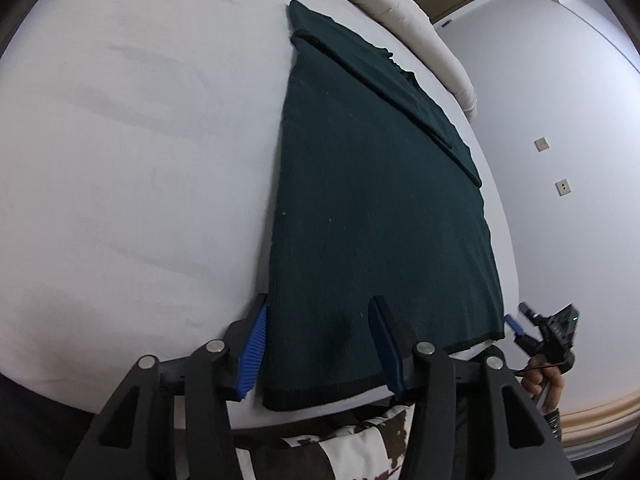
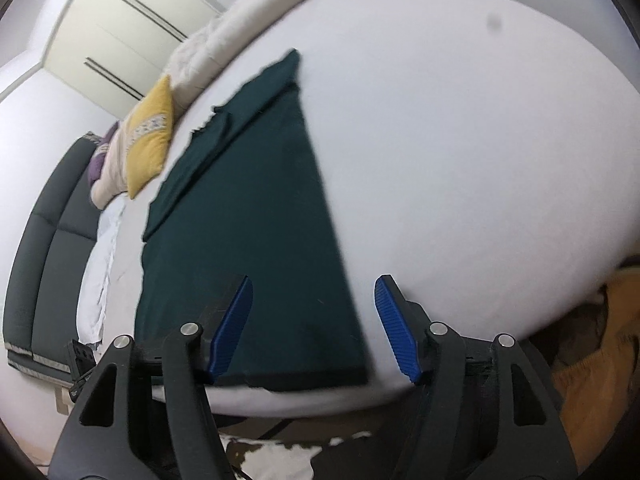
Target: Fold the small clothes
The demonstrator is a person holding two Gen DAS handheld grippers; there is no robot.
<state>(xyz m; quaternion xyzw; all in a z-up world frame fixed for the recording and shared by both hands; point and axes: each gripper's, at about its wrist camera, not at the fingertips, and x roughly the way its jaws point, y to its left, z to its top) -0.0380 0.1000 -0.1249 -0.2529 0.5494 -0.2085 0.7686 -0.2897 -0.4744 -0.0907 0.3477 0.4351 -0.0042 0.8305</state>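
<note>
At the bottom of each wrist view, a gripper hovers low over the dark green garment's (image 1: 376, 208) hem on the white bed (image 1: 120, 160). Left gripper (image 1: 318, 340) and right gripper (image 2: 314, 328) both gape wide, holding nothing.

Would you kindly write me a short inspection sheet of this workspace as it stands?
Surface: white bed sheet, lightly creased.
Job's things: dark green knitted garment lying flat, sleeve folded across it, hem at the near edge.
Clutter: yellow cushion and cream duvet at the far edge.
Grippers: left gripper and right gripper both with jaws open over the hem corners.
Cables: thin black cable by the right gripper.
Surroundings: white wall sockets, wardrobe doors.
</note>
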